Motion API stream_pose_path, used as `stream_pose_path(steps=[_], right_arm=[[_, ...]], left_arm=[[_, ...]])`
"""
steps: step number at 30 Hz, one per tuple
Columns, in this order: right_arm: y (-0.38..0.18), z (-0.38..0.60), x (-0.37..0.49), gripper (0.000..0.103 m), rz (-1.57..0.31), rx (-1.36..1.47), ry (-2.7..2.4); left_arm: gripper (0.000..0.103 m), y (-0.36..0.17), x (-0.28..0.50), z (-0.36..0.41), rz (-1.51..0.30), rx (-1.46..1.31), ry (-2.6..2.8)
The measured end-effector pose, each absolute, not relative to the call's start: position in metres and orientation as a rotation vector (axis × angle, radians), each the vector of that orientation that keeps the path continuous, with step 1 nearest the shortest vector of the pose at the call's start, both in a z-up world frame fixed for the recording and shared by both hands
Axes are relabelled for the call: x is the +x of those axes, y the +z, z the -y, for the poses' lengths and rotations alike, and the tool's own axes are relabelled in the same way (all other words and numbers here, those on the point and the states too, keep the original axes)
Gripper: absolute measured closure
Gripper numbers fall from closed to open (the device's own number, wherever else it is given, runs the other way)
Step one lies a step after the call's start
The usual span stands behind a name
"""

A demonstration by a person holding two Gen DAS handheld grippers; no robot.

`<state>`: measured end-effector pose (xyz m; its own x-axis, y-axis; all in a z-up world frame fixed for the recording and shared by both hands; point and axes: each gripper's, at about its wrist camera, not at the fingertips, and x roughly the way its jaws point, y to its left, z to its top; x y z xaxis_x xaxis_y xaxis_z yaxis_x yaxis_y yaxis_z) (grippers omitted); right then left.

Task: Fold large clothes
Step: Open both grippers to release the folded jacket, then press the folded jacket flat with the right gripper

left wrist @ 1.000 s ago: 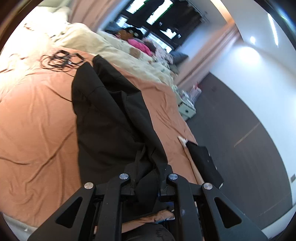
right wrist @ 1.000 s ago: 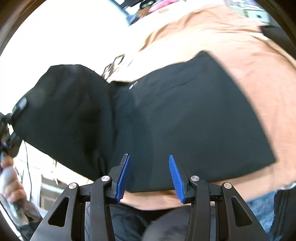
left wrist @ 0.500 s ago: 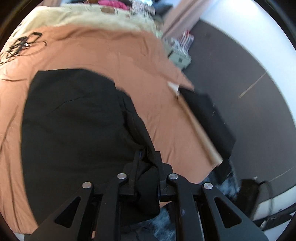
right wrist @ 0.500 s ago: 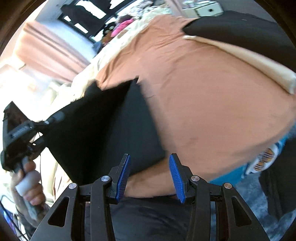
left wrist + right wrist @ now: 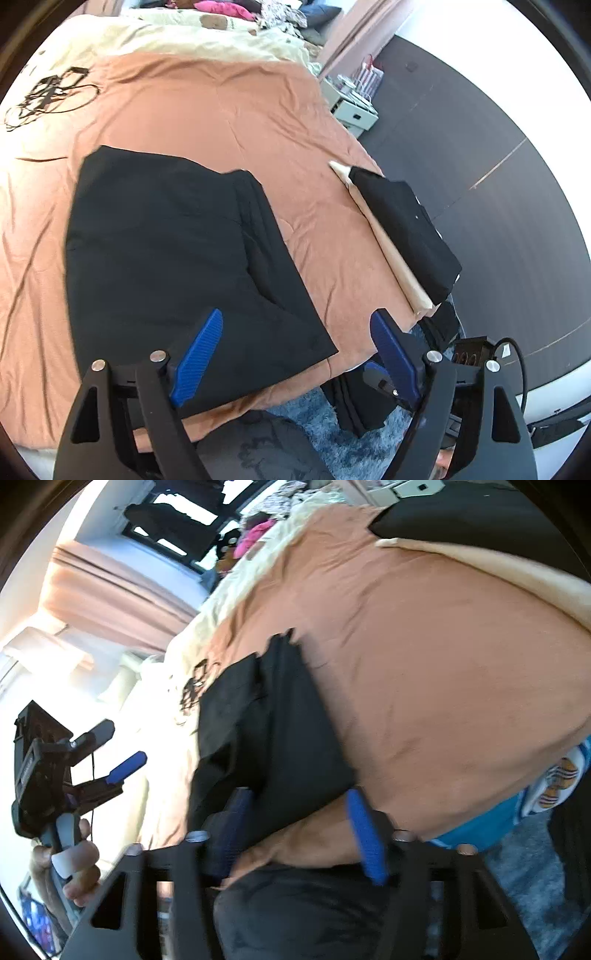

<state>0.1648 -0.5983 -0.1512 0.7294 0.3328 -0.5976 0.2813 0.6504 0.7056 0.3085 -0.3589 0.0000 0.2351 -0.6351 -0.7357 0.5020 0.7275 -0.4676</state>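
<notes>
Now: black garment (image 5: pixel 177 236) flat on bed (image 5: pixel 207 107), long axis running away | left tongs (image 5: pixel 295 350) wide, empty, over near-right corner | right tongs (image 5: pixel 299 830) wide, empty, at near hem

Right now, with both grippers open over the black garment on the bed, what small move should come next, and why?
Probably close the right gripper on the black garment's near corner: its jaws straddle that edge, while the left gripper stands open, holding nothing.

An orange-brown blanket (image 5: pixel 229 107) covers the bed. The folded black garment (image 5: pixel 173 243) lies flat on it; right of the garment sits a black folded stack (image 5: pixel 402 221), and beyond the garment, a black cable tangle (image 5: pixel 48 94).
</notes>
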Motion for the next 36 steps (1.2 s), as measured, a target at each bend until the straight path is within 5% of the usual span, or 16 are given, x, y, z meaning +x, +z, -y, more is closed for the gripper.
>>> stream_pose_path(steps=[3,16,22,24,28,30,32,36], right_arm=[[-0.145,0.586,0.167,0.019,-0.759,0.879,0.069],[-0.147,0.547,0.227,0.019,-0.867,0.791,0.11],[-0.158,0.534,0.262,0.031,-0.918,0.766,0.116],[-0.158,0.528,0.267,0.045,-0.921,0.751,0.124],[-0.162,0.518,0.28,0.054,-0.94,0.72,0.113],[-0.164,0.516,0.283,0.078,-0.942,0.712,0.116],[-0.16,0.513,0.282,0.085,-0.927,0.687,0.12],[-0.143,0.515,0.274,0.088,-0.871,0.667,0.127]], left_arm=[[0.02,0.007,0.306,0.34,-1.055,-0.143,-0.75],[0.02,-0.045,0.319,0.226,-1.057,-0.182,-0.5],[0.02,-0.089,0.33,0.192,-1.136,-0.263,-0.406],[0.02,-0.099,0.329,0.19,-1.152,-0.261,-0.398],[0.02,-0.115,0.326,0.189,-1.186,-0.286,-0.41],[0.02,-0.121,0.328,0.192,-1.197,-0.289,-0.418],[0.02,-0.125,0.325,0.193,-1.211,-0.292,-0.424],[0.02,-0.127,0.325,0.201,-1.225,-0.287,-0.445]])
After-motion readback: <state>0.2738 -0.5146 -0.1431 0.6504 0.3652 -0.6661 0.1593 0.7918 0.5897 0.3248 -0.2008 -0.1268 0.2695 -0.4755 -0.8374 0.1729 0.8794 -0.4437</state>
